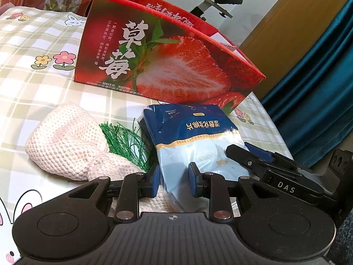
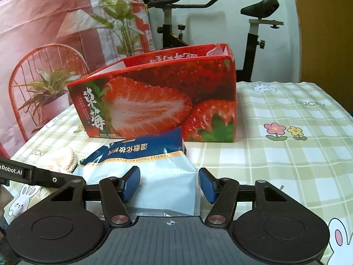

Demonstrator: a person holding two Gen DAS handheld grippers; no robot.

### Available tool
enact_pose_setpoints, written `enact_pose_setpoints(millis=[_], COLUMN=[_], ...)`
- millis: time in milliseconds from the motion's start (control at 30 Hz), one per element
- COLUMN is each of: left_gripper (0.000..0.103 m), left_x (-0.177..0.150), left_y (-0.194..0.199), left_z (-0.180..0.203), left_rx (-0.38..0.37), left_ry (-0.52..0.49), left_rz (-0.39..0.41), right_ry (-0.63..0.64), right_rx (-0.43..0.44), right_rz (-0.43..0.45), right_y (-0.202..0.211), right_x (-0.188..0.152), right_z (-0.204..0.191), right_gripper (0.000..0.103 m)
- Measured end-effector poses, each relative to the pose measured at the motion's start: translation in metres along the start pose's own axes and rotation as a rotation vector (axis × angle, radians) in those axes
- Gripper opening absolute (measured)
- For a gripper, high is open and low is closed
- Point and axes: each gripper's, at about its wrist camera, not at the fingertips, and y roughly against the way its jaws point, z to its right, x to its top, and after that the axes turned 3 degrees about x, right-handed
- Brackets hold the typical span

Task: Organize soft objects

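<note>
Packet lies between right hand-held gripper pads, unpressed

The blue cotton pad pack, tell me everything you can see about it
The blue cotton pad pack is a soft glossy plastic pouch, dark blue on the end toward the strawberry box, pale blue below, with white Chinese lettering and a gold band. It lies in front of that box, beside a cream crocheted piece. The left gripper pinches its near end; the right gripper straddles it, pads apparently not pressing.
</note>
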Motion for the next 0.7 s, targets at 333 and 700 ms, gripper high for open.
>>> enact_pose_setpoints(millis=[333, 700], left_gripper=[0.029, 0.018], left_x=[0.000, 0.017], left_y=[-0.001, 0.026], left_z=[0.001, 0.008], left_rx=[0.006, -0.042], left_ry=[-0.001, -0.045], left_rz=[-0.003, 0.087], right_ry=[-0.060, -0.001], right_rx=[0.030, 0.088], right_rz=[-0.021, 0.082], right_y=[-0.004, 0.023], right_x=[-0.002, 0.018], right_z=[0.009, -0.002], right_gripper=[0.043, 0.013])
